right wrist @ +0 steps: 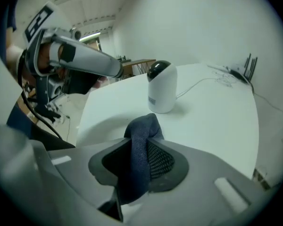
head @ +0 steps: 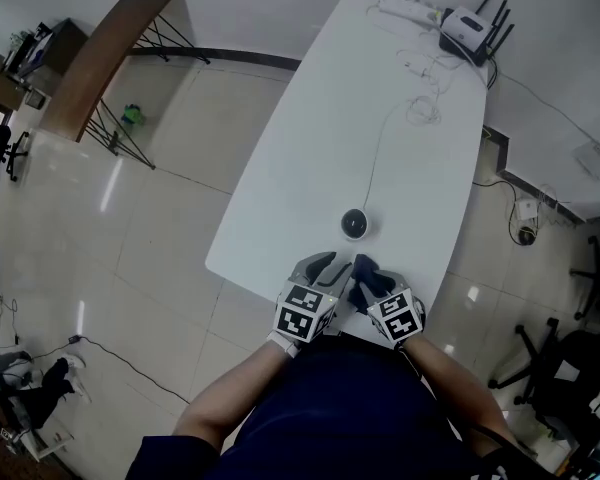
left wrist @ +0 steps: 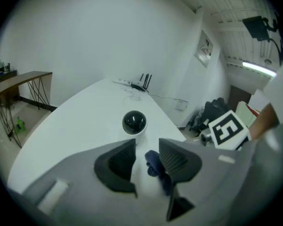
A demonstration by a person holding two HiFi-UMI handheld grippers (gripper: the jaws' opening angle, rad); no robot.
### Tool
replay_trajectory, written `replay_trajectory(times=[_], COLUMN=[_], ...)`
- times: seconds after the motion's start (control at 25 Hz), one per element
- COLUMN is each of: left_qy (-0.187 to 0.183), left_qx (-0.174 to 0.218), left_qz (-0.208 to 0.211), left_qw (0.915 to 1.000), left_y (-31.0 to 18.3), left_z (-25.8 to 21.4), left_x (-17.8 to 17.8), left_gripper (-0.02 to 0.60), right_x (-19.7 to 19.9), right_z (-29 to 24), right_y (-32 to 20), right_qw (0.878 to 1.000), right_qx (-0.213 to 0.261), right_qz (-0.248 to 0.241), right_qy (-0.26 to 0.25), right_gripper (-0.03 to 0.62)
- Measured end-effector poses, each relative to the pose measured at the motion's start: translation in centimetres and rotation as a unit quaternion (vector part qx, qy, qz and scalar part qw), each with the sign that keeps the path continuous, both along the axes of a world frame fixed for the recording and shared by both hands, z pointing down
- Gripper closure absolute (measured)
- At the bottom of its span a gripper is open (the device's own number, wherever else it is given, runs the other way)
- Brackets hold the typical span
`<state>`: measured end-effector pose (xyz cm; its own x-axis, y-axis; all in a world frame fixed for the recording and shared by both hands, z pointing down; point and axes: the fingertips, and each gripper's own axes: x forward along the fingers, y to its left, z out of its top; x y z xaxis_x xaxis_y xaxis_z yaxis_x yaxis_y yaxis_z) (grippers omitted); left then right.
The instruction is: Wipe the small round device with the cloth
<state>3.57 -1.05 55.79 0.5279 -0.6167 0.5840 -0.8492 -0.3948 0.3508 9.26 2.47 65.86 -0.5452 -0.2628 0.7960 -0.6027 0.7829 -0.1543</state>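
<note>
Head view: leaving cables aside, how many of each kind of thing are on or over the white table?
Small round device: 1
Cloth: 1
Router: 1
Power strip: 1
Hand-held gripper: 2 (left, right)
Total: 6

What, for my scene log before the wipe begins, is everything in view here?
table: one, white, centre of the head view
small round device: one, white with a black dome, on the table's near end
cable: one, white, runs from the device up the table
router: one, white with black antennas, table's far end
power strip: one, white, beside the router
side desk: one, brown top on black wire legs, left on the floor
cloth: one, dark blue, pinched in the right gripper
left gripper: one, grey, jaws apart, near the table's near edge
right gripper: one, grey, shut on the cloth
</note>
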Motion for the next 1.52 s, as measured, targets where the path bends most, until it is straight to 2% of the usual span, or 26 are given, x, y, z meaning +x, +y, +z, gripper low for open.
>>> replay_trajectory(times=[0.08,0.16,0.28,0.4,0.52,0.68,0.76,0.84,0.88,0.96,1.04,1.08,1.16,1.28,1.4,1.52], left_qy=[-0.003,-0.014,-0.020,0.004,0.021,0.026,0.024,0.018,0.014,0.008,0.005,0.004,-0.003,-0.036,-0.060,-0.065], left_qx=[0.009,0.024,0.037,0.033,0.031,0.026,0.021,0.019,0.019,0.021,0.026,0.028,0.032,0.040,0.042,0.038], left_qz=[-0.005,-0.008,-0.003,0.012,0.001,-0.022,-0.026,-0.028,-0.027,-0.022,-0.011,-0.004,0.012,0.032,0.045,0.048], left_qw=[0.9999,0.9996,0.9991,0.9994,0.9993,0.9991,0.9991,0.9993,0.9994,0.9995,0.9996,0.9996,0.9994,0.9981,0.9963,0.9960], left_y=[-0.7,-1.6,-2.9,-3.8,-4.6,-4.4,-4.0,-3.8,-3.8,-4.1,-4.6,-4.9,-5.5,-6.4,-6.7,-6.6], left_z=[-0.3,-0.1,-0.1,-1.4,-2.0,-1.9,-1.8,-1.7,-1.6,-1.7,-2.1,-2.3,-2.6,-1.9,-1.1,-0.6], left_x=[-0.5,-1.3,-2.1,-1.7,-2.4,-4.0,-4.6,-5.0,-5.1,-5.0,-4.1,-3.6,-2.5,-1.4,-0.8,-0.6], left_gripper=[0.459,0.474,0.474,0.476,0.479,0.480,0.482,0.482,0.483,0.487,0.496,0.499,0.499,0.497,0.489,0.489], right_x=[0.6,1.4,2.1,1.1,-2.4,-6.9,-7.6,-7.4,-7.0,-5.5,-3.3,-2.3,-0.7,0.1,0.4,0.1], right_z=[0.0,-1.3,-5.0,-10.4,-14.6,-13.6,-12.7,-12.9,-13.1,-13.4,-12.6,-11.7,-9.8,-7.6,-5.1,-2.5], right_y=[-0.3,-1.5,-4.6,-8.4,-10.4,-9.7,-9.1,-9.0,-9.3,-10.3,-11.4,-11.7,-11.9,-11.5,-10.7,-9.5], right_qw=[0.999,0.998,0.995,0.986,0.972,0.936,0.923,0.924,0.930,0.951,0.971,0.977,0.979,0.969,0.965,0.966], right_qx=[-0.030,-0.015,0.059,0.149,0.237,0.315,0.334,0.340,0.333,0.300,0.236,0.195,0.112,0.024,-0.020,-0.054], right_qz=[0.032,0.052,0.068,0.062,-0.006,-0.135,-0.161,-0.149,-0.128,-0.062,0.028,0.073,0.144,0.197,0.220,0.216], right_qy=[-0.032,-0.042,-0.044,-0.047,-0.009,0.083,0.102,0.094,0.081,0.044,-0.005,-0.034,-0.090,-0.144,-0.145,-0.130], right_gripper=[0.493,0.493,0.492,0.491,0.490,0.490,0.488,0.488,0.488,0.488,0.488,0.488,0.487,0.487,0.487,0.485])
